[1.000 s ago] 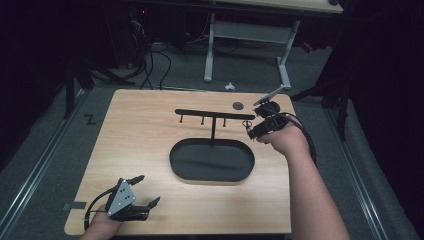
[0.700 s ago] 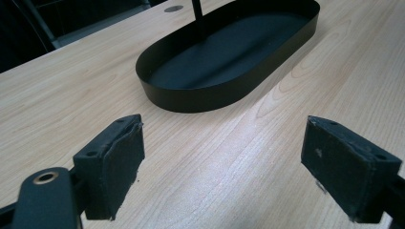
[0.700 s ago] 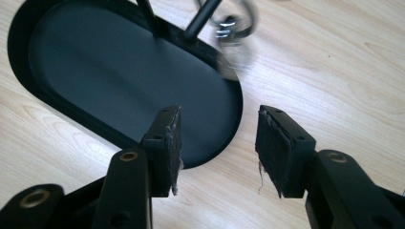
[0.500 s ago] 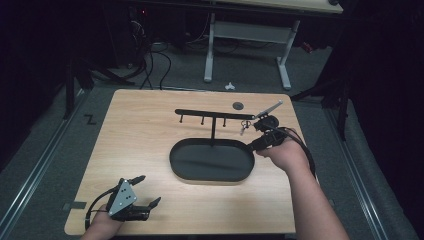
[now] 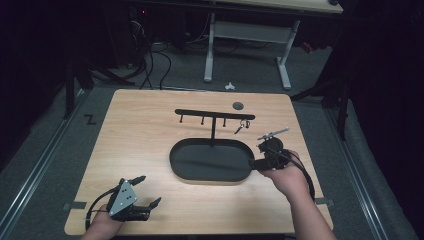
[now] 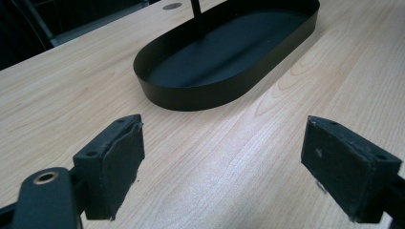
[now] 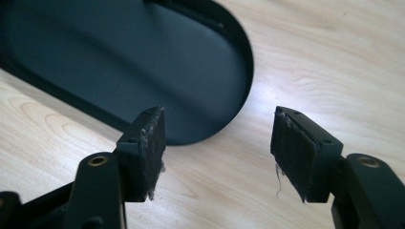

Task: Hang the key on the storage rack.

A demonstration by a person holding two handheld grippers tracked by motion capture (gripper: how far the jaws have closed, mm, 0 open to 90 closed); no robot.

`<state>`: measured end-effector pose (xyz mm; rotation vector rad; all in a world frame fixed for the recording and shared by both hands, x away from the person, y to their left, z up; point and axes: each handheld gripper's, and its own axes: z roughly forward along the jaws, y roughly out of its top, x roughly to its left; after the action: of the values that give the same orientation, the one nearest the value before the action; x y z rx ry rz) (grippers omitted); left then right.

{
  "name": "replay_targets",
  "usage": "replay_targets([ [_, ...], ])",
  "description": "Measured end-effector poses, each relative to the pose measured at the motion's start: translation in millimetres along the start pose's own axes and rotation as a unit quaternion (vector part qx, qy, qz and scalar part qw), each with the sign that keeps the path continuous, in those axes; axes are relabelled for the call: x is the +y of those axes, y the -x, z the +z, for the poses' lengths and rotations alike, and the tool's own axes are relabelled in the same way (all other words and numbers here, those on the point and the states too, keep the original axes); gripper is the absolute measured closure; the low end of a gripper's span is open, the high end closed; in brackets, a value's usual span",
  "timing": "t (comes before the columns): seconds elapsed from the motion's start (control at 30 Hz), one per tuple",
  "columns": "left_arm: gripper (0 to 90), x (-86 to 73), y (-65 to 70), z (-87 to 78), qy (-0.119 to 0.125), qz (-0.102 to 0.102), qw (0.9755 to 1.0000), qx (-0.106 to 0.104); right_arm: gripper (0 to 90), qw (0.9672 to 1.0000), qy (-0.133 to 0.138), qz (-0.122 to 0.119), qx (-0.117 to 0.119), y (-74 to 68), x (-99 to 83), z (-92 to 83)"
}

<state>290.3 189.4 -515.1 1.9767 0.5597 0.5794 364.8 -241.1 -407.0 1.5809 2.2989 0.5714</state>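
Lower left of the high view, the left claw [image 5: 145,192] rests apart and empty on the worktop [image 5: 150,130]. At centre right, the right claw [image 5: 256,155], its jaws just opened with nothing between them, sits by the black tray [image 5: 210,175]; swinging up carelessly, it could knock the key [image 5: 241,128] off the rack [image 5: 215,114].

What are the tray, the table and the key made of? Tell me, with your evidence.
Tray: apparently thin sheet metal with a matt black coat; slim upright rim, dull sheen.
Table: light wood or wood-look laminate; the grain shows.
Key: probably metal, glinting silver; too small to confirm.
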Motion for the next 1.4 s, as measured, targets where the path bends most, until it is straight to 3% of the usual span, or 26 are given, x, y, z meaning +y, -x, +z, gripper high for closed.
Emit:
replay_targets([
  [0.3, 15.2, 0.0, 0.3, 0.3, -0.002, 0.002, 1.0, -0.001, 33.7, 0.9995, 0.032, -0.007, -0.005, -6.5, -37.2, 19.8],
  [0.57, 15.2, -0.9, -0.3, 0.5, -0.004, 0.0, 1.0, -0.001, 32.7, 0.9971, 0.075, 0.004, -0.011, -15.0, -65.5, 33.1],
  [0.73, 15.2, -1.1, 0.4, 1.3, -0.006, 0.0, 1.0, -0.001, 32.4, 0.9946, 0.102, 0.014, -0.016, -16.9, -83.1, 40.1],
  [1.03, 15.2, -1.8, -1.9, 1.2, -0.004, -0.015, 0.9999, 0.007, 31.0, 0.9895, 0.14, 0.038, 0.0, -13.8, -115.1, 47.2],
  [1.27, 15.2, -1.2, -1.3, 1.3, -0.002, -0.018, 0.9998, 0.011, 30.2, 0.9829, 0.182, 0.024, -0.017, -16.4, -133.9, 52.4],
  [1.4, 15.2, -0.5, -0.2, 3.1, -0.004, -0.013, 0.9999, 0.006, 30.0, 0.9817, 0.188, 0.024, -0.013, -17.5, -134.4, 54.6],
])
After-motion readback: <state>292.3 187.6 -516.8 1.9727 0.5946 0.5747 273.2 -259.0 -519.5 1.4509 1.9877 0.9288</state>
